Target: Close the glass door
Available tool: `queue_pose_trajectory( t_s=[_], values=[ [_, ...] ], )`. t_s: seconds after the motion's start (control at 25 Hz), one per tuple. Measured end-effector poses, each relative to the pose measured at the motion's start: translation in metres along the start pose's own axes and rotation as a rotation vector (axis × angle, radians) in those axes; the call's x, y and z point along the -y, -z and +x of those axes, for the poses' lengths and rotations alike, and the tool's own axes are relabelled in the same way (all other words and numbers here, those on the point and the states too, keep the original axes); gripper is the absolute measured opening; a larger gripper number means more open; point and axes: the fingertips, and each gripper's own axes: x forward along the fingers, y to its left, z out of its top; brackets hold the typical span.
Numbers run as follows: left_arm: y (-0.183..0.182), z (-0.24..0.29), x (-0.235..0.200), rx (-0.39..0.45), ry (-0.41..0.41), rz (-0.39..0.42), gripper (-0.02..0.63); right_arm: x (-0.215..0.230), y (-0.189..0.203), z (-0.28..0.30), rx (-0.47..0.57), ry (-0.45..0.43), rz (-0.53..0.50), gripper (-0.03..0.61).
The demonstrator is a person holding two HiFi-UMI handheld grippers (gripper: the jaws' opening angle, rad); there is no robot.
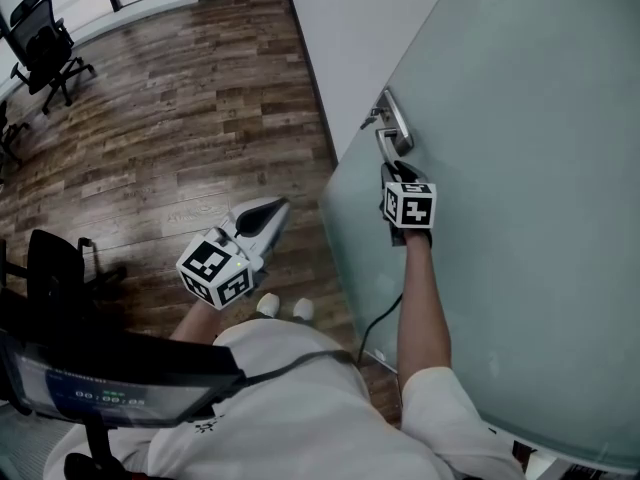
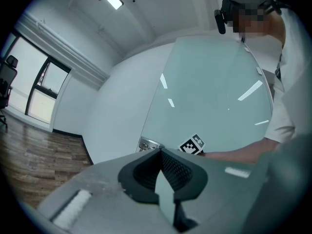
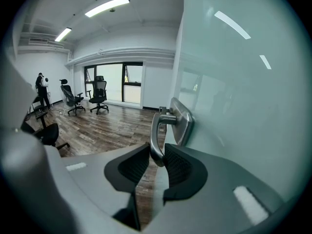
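The frosted glass door [image 1: 520, 198] fills the right of the head view, standing at an angle to the white wall [image 1: 345, 38]. Its metal lever handle [image 1: 392, 133] sits on a steel plate at the door's edge. My right gripper [image 1: 393, 171] reaches up to it and is shut on the handle's lower end [image 3: 156, 152], which sits between the dark pads. My left gripper [image 1: 272, 211] hangs free over the wood floor, shut with nothing in it; in its own view [image 2: 160, 156] it points toward the glass door [image 2: 214, 101].
Wood floor [image 1: 180, 128] stretches left of the door. Black office chairs [image 1: 45, 48] stand at the far left, another chair [image 1: 60, 268] close by my left side. A cable [image 1: 372, 323] hangs below my right arm. A person [image 3: 41, 89] stands far off near the windows.
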Motion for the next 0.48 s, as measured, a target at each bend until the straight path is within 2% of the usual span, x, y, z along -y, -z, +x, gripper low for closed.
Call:
queue_pose_trajectory(
  t_s=[0.2,0.48],
  values=[
    [0.011,-0.010,-0.004,0.001,0.007,0.005,0.002,-0.023,0.015,0.001,-0.007,-0.011,-0.011,0.103],
    [0.015,-0.018,-0.007,-0.002,0.017,0.001,0.002,-0.043,0.015,-0.005,0.024,-0.021,-0.047,0.110]
  ],
)
